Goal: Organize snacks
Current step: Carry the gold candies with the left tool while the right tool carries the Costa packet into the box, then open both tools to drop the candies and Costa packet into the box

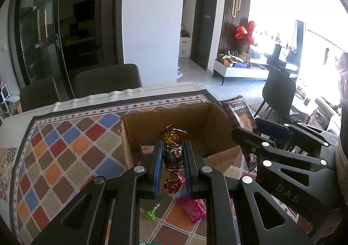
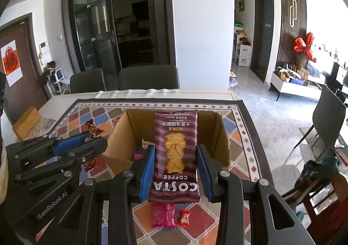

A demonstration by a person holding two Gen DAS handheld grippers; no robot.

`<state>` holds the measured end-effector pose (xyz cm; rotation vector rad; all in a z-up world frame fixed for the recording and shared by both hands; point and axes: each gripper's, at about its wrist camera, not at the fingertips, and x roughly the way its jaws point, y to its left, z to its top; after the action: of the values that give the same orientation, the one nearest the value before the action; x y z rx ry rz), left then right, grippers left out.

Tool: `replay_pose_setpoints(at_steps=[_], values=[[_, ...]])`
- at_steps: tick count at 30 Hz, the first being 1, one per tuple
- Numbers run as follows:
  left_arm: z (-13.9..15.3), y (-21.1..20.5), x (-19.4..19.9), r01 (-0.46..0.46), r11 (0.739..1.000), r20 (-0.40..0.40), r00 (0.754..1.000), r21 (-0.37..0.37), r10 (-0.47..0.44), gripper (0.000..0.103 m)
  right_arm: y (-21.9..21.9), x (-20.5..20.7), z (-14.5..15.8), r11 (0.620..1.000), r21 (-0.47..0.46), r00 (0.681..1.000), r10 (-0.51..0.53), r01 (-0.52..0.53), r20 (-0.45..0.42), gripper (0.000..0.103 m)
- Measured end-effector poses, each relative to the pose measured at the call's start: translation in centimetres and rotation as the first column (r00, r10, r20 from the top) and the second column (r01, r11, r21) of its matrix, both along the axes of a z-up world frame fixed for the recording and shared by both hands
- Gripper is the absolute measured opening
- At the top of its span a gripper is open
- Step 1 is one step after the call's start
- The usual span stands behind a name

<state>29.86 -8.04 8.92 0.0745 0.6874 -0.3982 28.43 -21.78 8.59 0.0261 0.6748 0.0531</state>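
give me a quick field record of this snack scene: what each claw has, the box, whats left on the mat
left claw: shut on foil-wrapped candy, held in front of the box
right claw: shut on Costa Coffee biscuit pack, upright, label upside down
cardboard box: open, on the patterned mat; a few small items inside, unclear what
left on mat: pink packet, small red candy, green lollipop
task status: both held snacks not yet in the box
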Motion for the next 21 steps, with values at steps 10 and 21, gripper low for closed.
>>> replay_pose_setpoints(at_steps=[10,21], values=[[-0.8,-0.1,4.5,-0.009,1.0,-0.064,0.998,0.021,0.01,0.019,0.1,4.6,-0.5,0.999,-0.044,0.998,0.002,-0.004,-0.061,0.039],[-2.9,-0.9,8.4,-0.027,0.999,-0.165,0.986,0.035,0.033,0.039,-0.6,7.8,-2.5,1.0,-0.021,0.989,-0.003,0.0,-0.146,0.044]])
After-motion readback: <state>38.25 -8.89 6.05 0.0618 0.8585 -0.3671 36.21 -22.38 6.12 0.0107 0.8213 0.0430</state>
